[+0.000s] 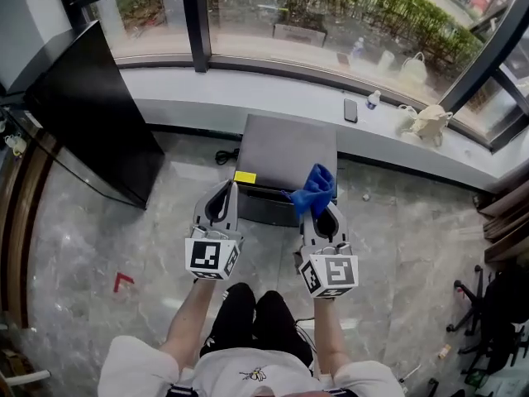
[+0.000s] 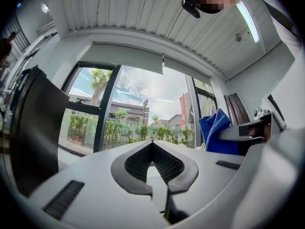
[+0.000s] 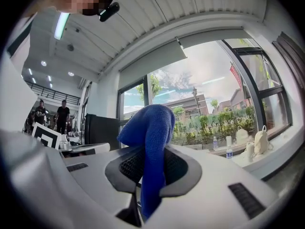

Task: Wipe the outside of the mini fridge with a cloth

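Right tongs (image 1: 321,211) pinch blue cloth (image 1: 315,187), left tongs (image 1: 228,190) pressed together, both tilted upward near mini fridge (image 1: 285,151).

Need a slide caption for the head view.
Right gripper holds a blue cloth by the grey mini fridge; left gripper shut, empty.

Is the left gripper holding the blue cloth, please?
No, the blue cloth sits clamped in the right gripper; the left gripper is shut on nothing.

Logs cloth (image 3: 151,128) as blue knitted fabric, finely nubbed, matt. Reads mini fridge (image 1: 285,151) top as smooth matt grey. Finds matt grey plastic on right gripper (image 1: 319,211) shell, ribbed black lining inside fingers (image 3: 125,167). Marks floor (image 1: 91,230) as glossy veined stone.
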Available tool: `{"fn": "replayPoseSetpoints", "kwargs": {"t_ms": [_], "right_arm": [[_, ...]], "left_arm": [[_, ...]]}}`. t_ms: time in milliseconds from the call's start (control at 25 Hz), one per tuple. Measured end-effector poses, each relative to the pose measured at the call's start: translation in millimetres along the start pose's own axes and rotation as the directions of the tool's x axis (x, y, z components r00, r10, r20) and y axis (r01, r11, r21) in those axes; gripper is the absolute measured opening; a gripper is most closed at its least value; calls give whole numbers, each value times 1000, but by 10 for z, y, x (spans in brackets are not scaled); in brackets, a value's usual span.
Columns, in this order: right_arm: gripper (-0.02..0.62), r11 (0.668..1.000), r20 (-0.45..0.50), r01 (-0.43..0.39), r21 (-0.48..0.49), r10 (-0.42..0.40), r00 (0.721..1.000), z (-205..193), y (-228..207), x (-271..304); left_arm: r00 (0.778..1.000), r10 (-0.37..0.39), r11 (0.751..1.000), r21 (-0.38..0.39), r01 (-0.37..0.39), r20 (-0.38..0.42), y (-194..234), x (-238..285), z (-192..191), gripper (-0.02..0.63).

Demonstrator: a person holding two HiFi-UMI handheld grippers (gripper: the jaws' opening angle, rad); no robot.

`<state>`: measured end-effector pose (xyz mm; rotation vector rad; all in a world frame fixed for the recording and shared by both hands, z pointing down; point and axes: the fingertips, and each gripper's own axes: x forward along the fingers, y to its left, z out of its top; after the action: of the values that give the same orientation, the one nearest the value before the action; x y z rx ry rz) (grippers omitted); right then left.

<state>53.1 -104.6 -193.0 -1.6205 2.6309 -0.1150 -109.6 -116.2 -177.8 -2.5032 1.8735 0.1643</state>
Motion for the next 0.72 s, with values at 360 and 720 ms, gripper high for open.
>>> {"fn": "replayPoseSetpoints", "kwargs": {"t_ms": [360, 720], "right_arm": [[81, 999, 152, -8, -44, 14, 988, -2278, -518, 501], [81, 995, 187, -82, -48, 90, 978, -3886, -490, 437]], "left_arm": [[997, 30, 999, 30, -32, 74, 401, 334, -2464, 5], [998, 30, 1000, -3, -30, 54, 604, 4, -4278, 5]]}}
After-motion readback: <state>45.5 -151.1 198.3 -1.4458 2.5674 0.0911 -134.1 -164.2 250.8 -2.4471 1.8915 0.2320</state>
